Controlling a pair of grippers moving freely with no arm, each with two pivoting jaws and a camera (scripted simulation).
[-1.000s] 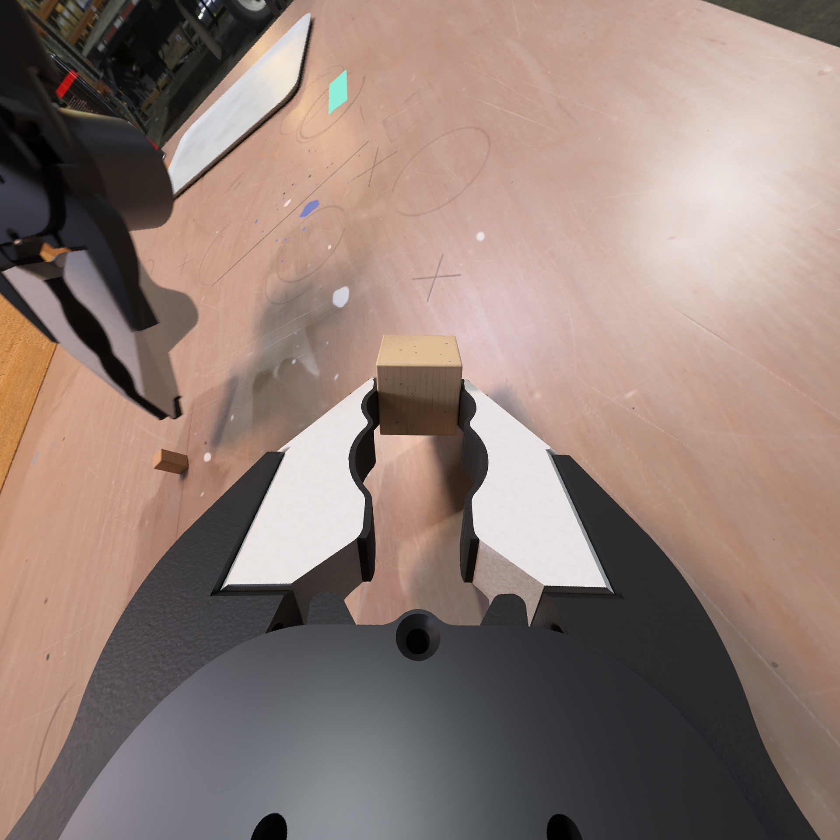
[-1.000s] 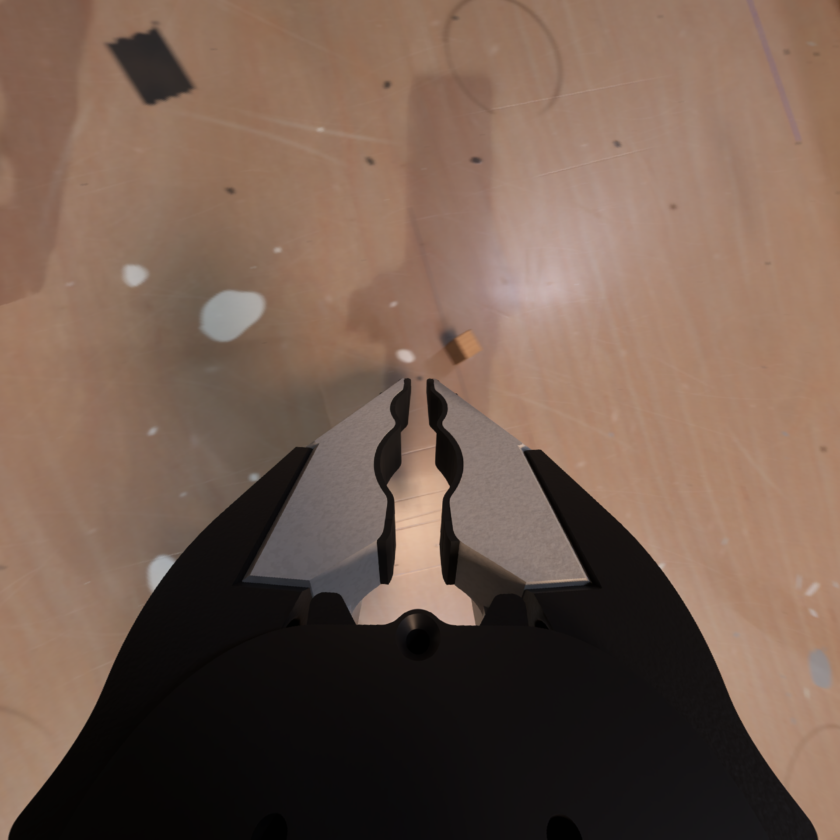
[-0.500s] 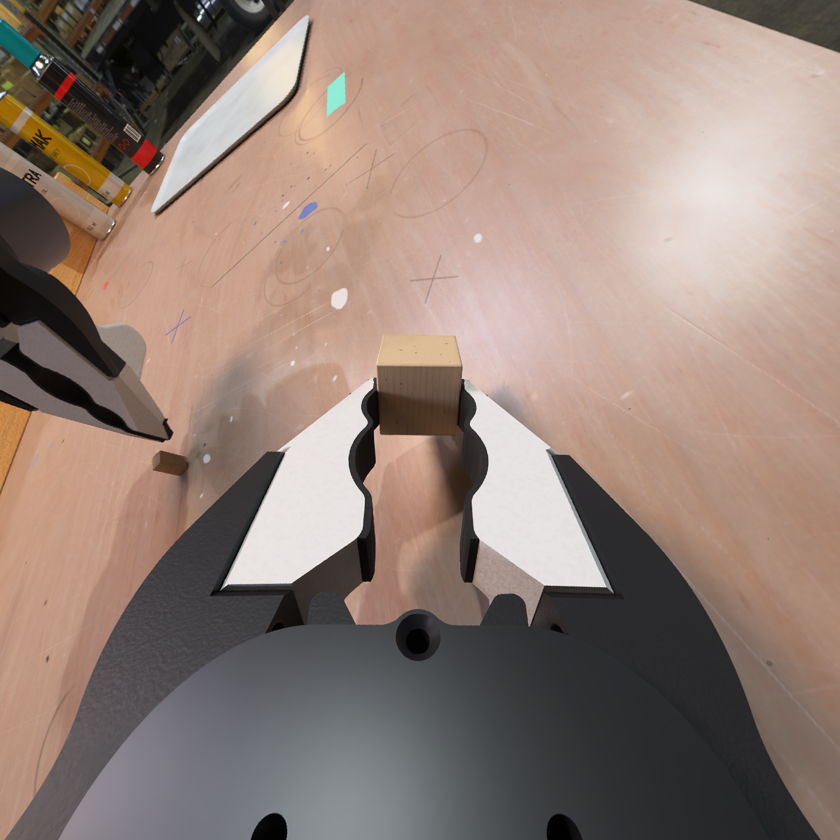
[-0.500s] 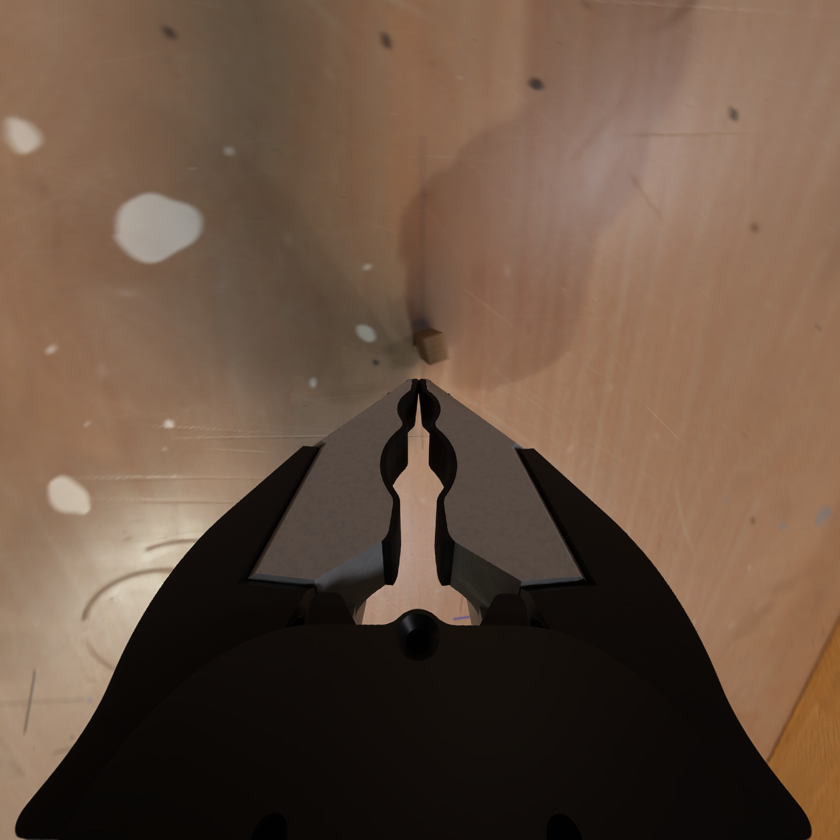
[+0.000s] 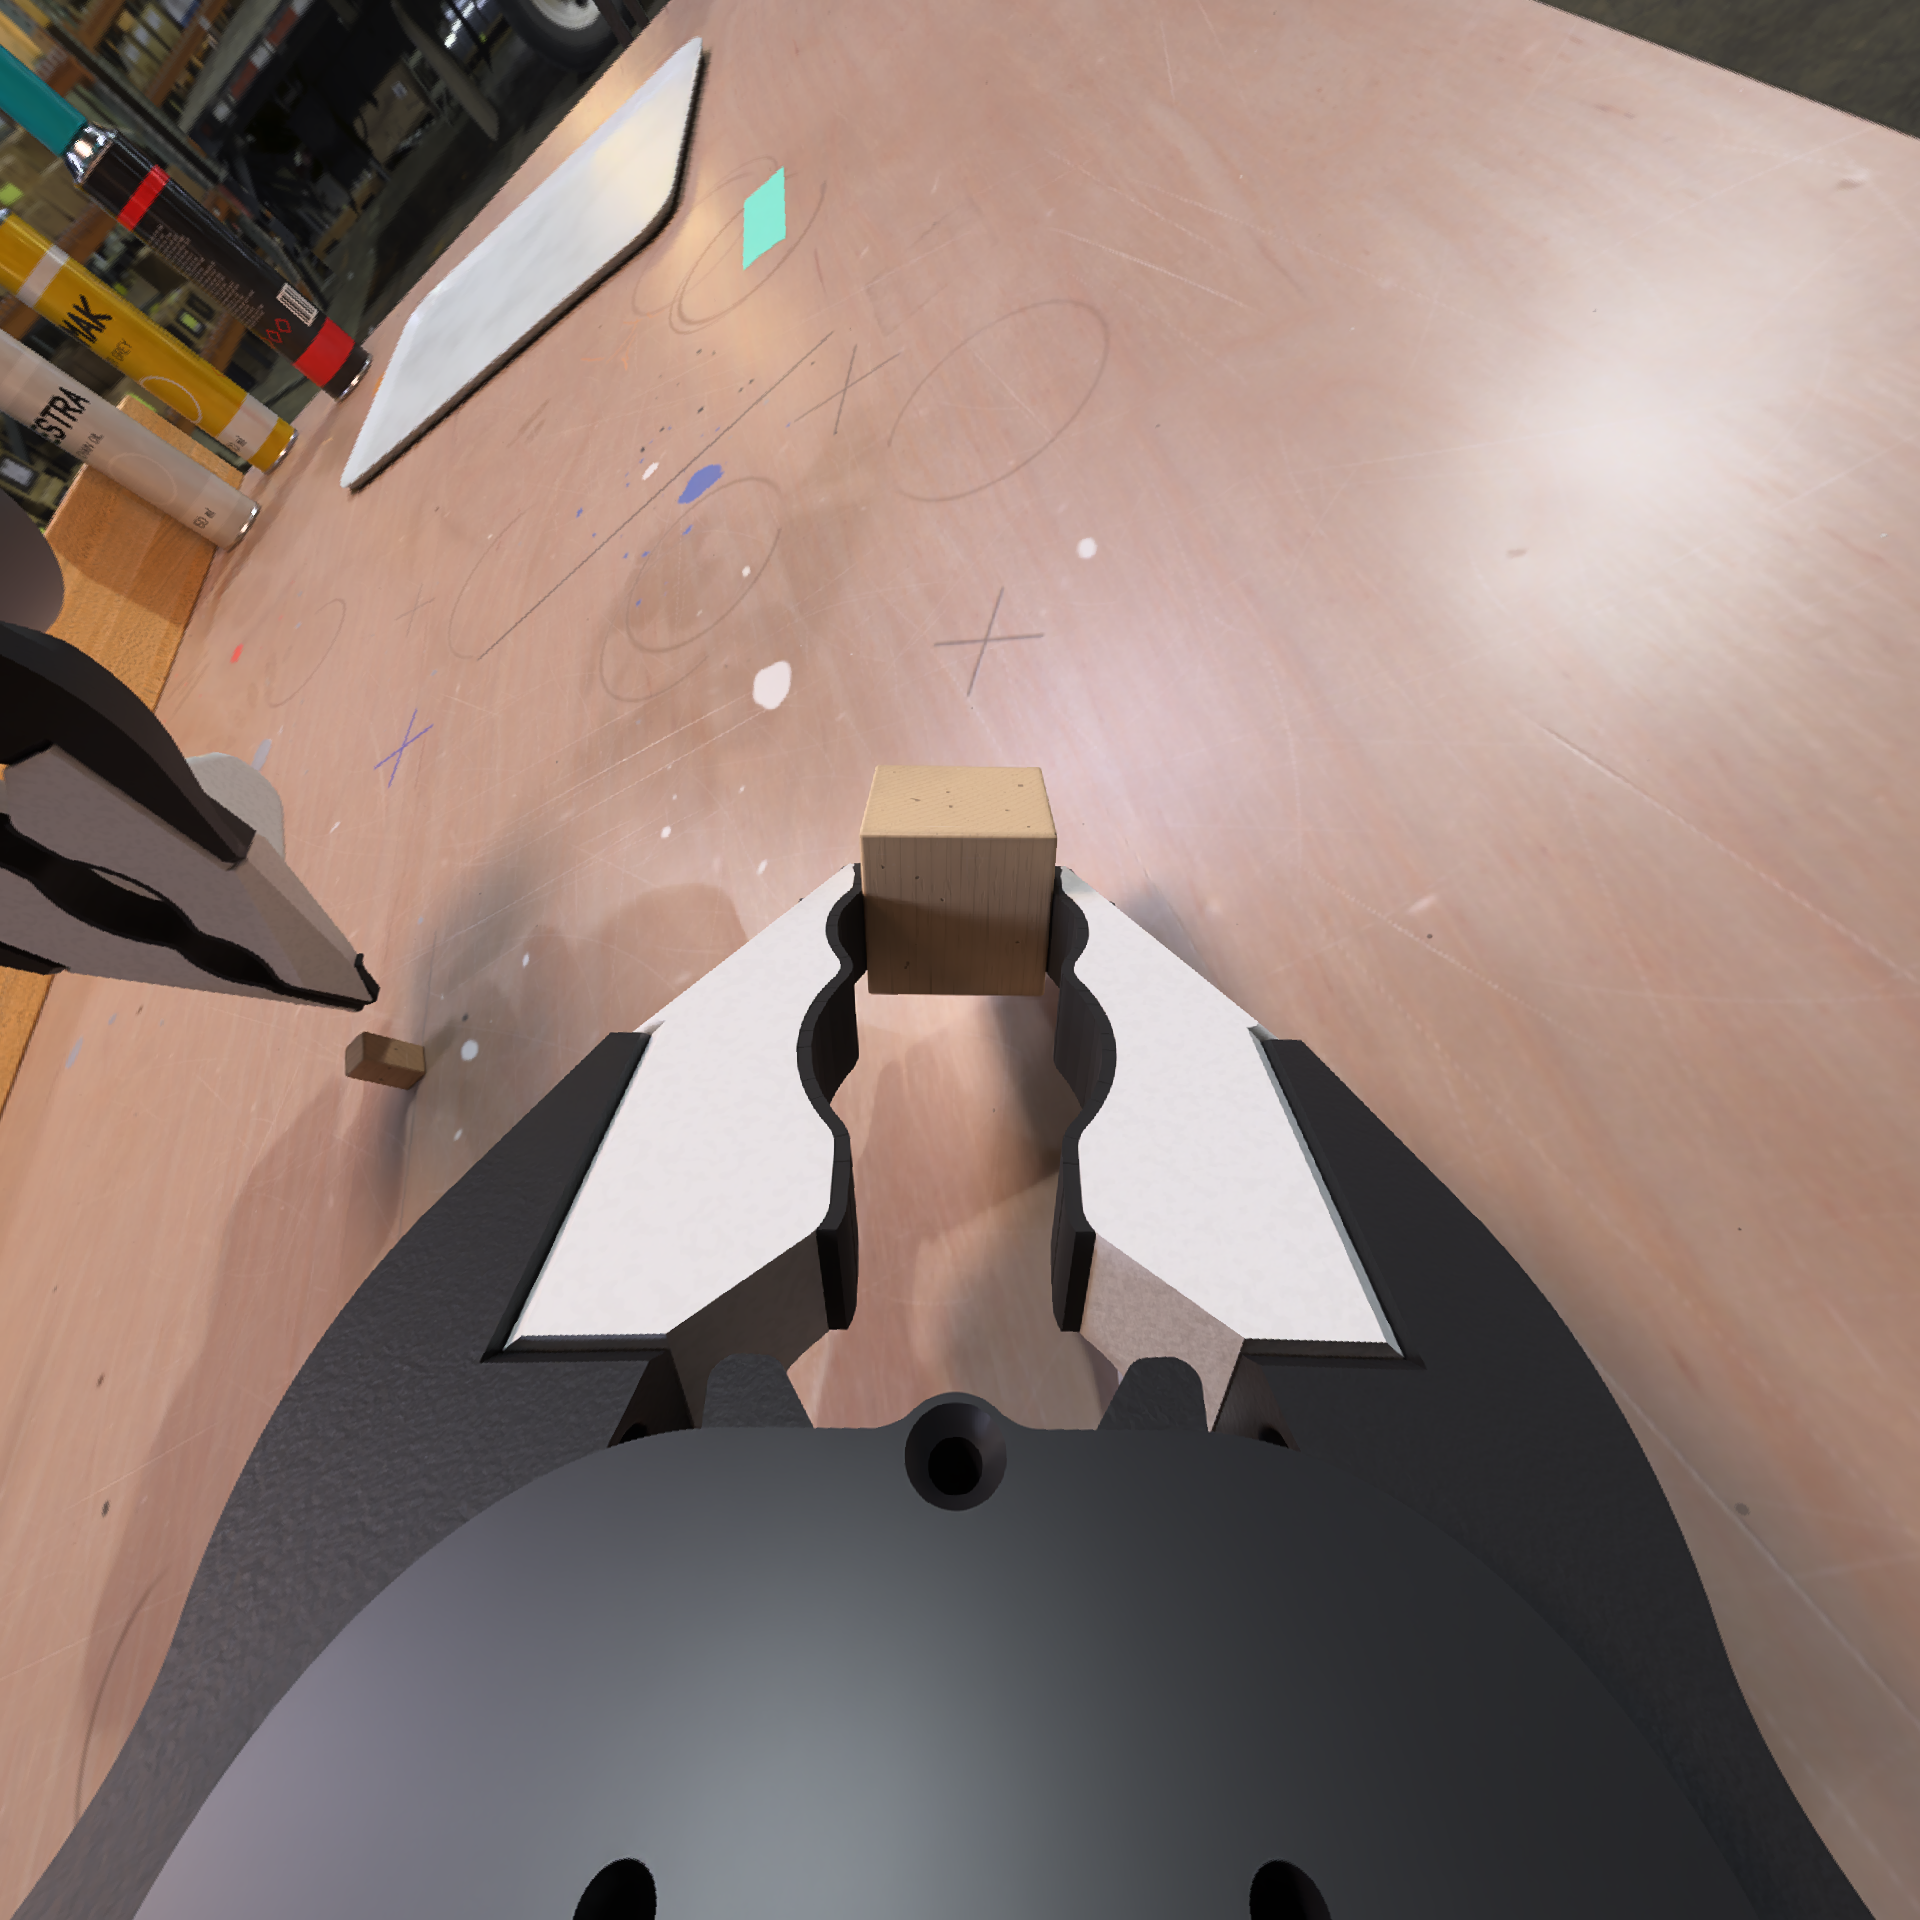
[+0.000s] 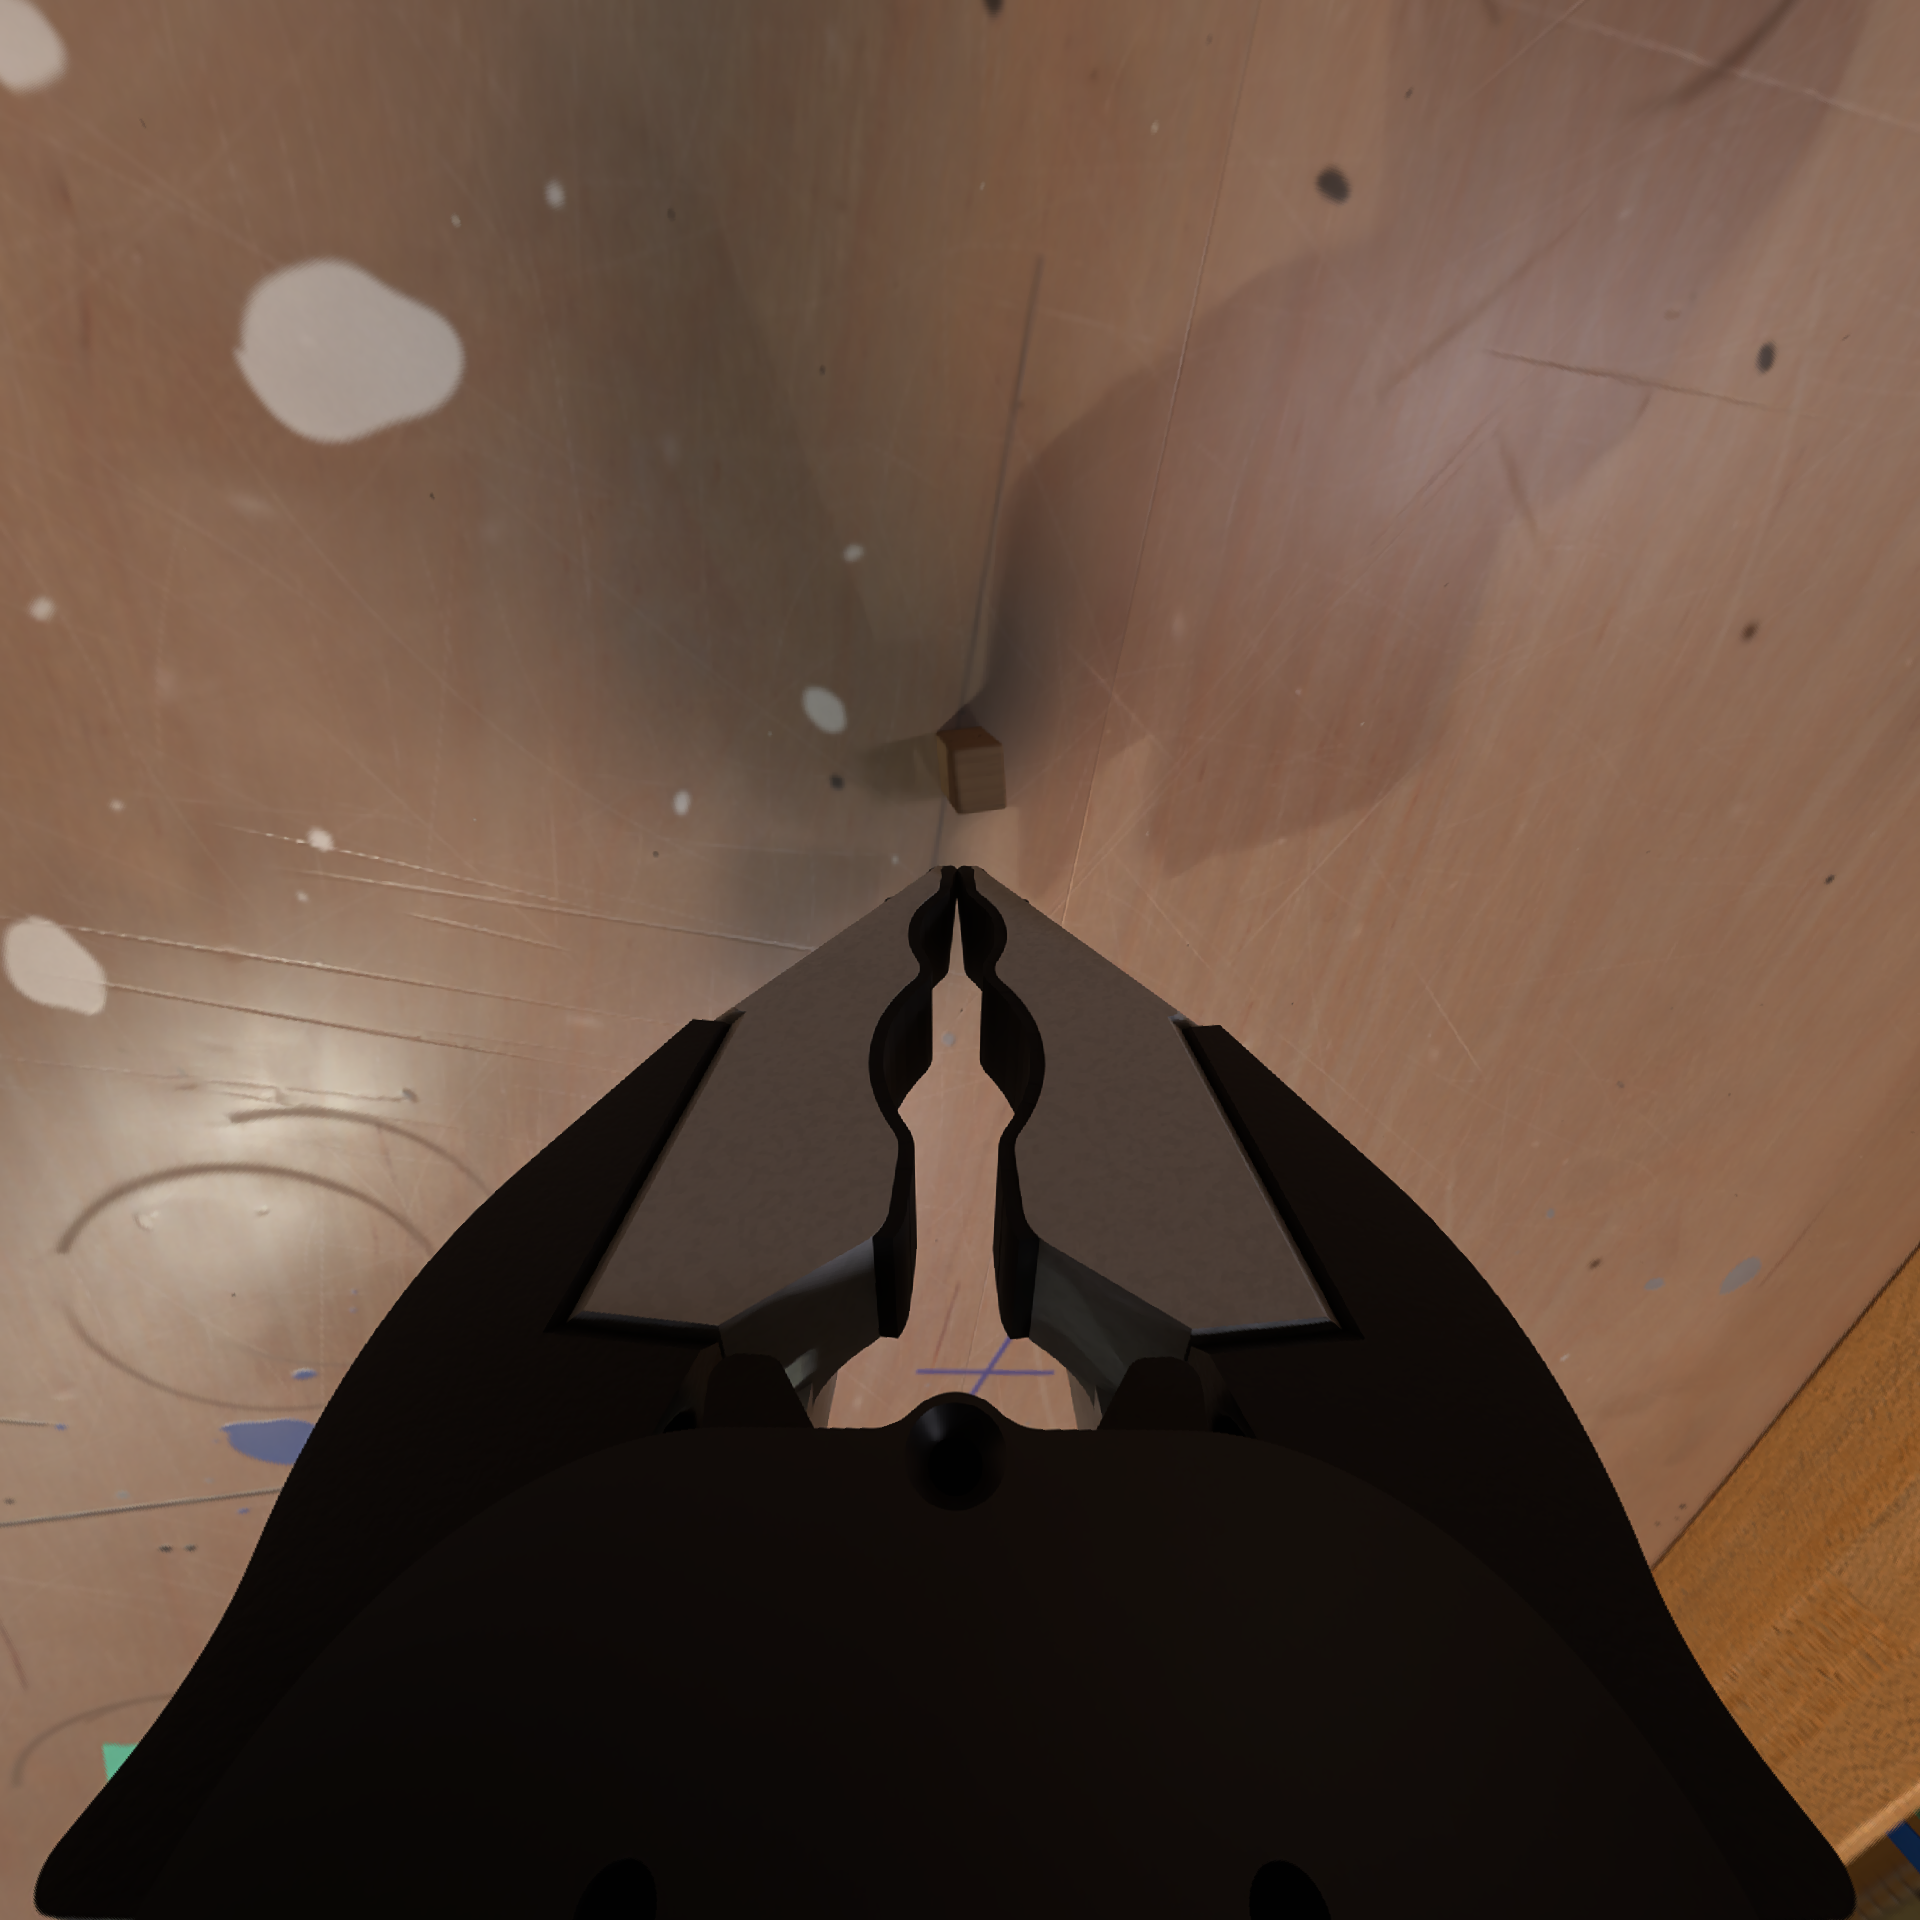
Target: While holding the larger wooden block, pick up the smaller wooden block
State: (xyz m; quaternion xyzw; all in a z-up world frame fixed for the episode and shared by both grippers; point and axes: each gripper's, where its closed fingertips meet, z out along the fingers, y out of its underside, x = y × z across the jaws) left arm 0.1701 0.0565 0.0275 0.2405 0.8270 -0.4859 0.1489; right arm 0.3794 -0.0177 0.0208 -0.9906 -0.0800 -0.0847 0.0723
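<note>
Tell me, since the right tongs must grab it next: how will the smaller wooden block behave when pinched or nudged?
The smaller wooden block looks like solid, stiff wood, so it probably won't deform. Its flat faces suggest sliding, not rolling. Being tiny beside the shut right tongs, it likely skids or twists away if touched off-centre.
</note>
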